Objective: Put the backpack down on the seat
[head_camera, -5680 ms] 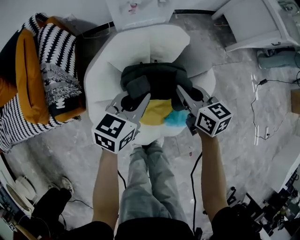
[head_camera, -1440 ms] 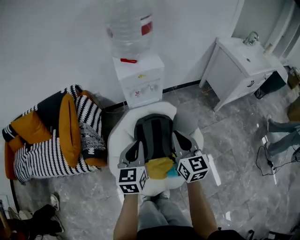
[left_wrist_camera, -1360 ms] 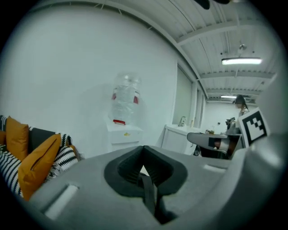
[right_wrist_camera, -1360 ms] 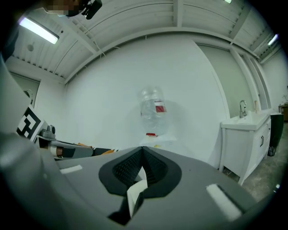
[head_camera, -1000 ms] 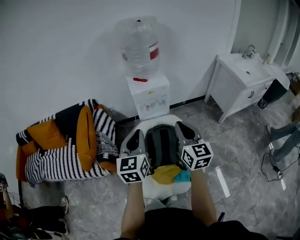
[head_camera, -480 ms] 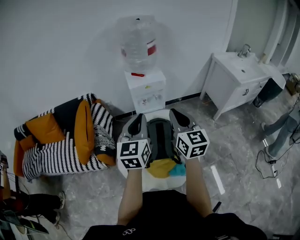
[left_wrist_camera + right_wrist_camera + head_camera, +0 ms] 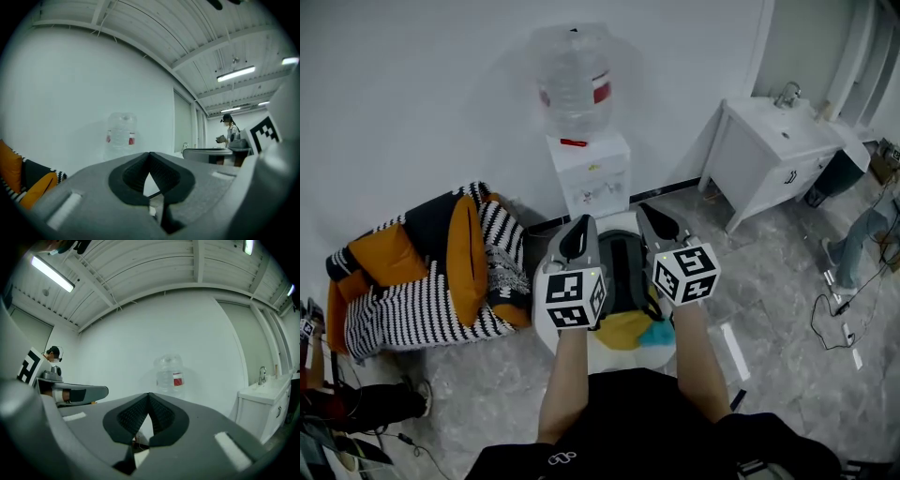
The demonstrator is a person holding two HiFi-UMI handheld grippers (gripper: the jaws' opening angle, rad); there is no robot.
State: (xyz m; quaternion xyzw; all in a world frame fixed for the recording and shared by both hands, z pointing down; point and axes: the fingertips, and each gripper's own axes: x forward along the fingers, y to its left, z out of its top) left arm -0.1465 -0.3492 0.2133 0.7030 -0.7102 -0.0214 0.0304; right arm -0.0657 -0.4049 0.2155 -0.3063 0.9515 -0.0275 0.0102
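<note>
With the left gripper point(image 7: 150, 159) and right gripper point(image 7: 149, 400) both closed on nothing above it, the backpack point(image 7: 624, 270), seemingly propped upright on the white seat point(image 7: 542, 330), may slump forward and slide off.

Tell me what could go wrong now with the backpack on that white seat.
1. The backpack seems to lean against the back of the white seat. The left tongs and right tongs are shut on nothing, so nothing steadies it. It may slump forward onto the yellow item and teal item at the front.
2. The cable on the floor at the right could catch a foot when stepping away.
</note>
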